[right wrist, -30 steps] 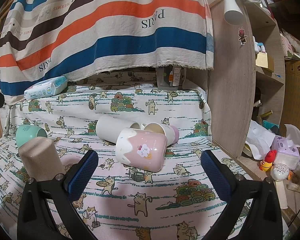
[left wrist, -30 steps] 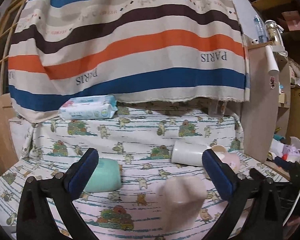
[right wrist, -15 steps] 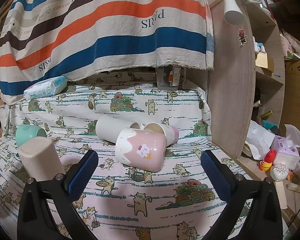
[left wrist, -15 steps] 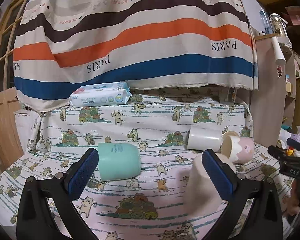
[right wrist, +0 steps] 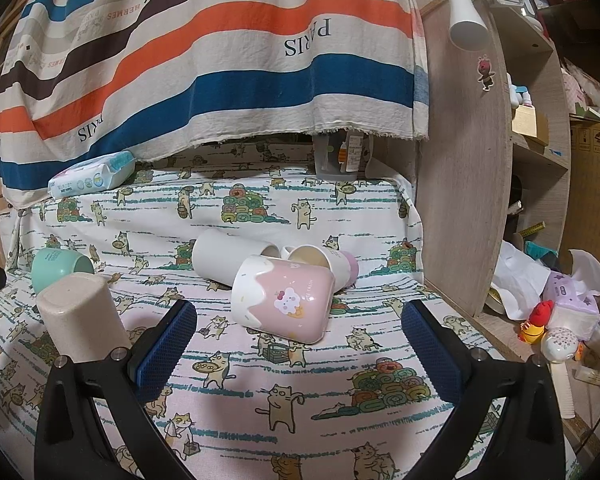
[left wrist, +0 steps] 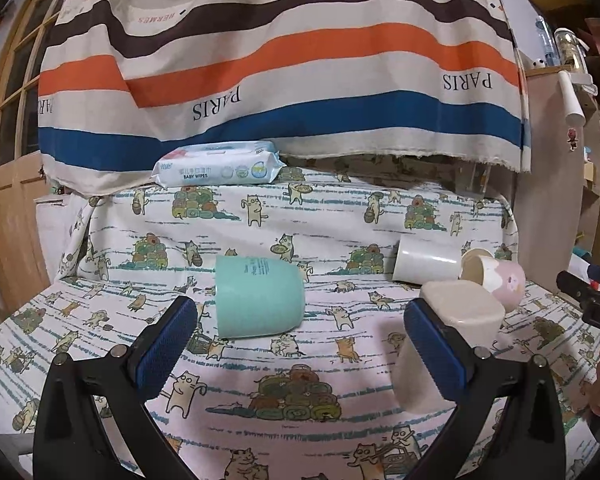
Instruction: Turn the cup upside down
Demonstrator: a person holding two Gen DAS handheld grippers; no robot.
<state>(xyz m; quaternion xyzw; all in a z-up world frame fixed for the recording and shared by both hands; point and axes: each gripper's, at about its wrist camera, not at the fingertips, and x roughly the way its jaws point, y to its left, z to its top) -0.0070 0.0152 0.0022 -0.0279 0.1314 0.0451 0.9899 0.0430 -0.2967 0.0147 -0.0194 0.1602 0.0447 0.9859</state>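
The left tool's (left wrist: 301, 332) right finger hides part of the upside-down beige cup (left wrist: 460, 312) on the cat-print bench (left wrist: 300, 420), and both tools, the right tool (right wrist: 299, 338) too, are wide open, holding nothing.

beige cup (left wrist: 456, 336) partly behind left gripper (left wrist: 300, 344) finger

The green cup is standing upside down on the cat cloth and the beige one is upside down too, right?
Not quite. The green cup is lying on its side on the cat cloth, as the left wrist view shows. The beige cup is upside down, its flat bottom facing up.
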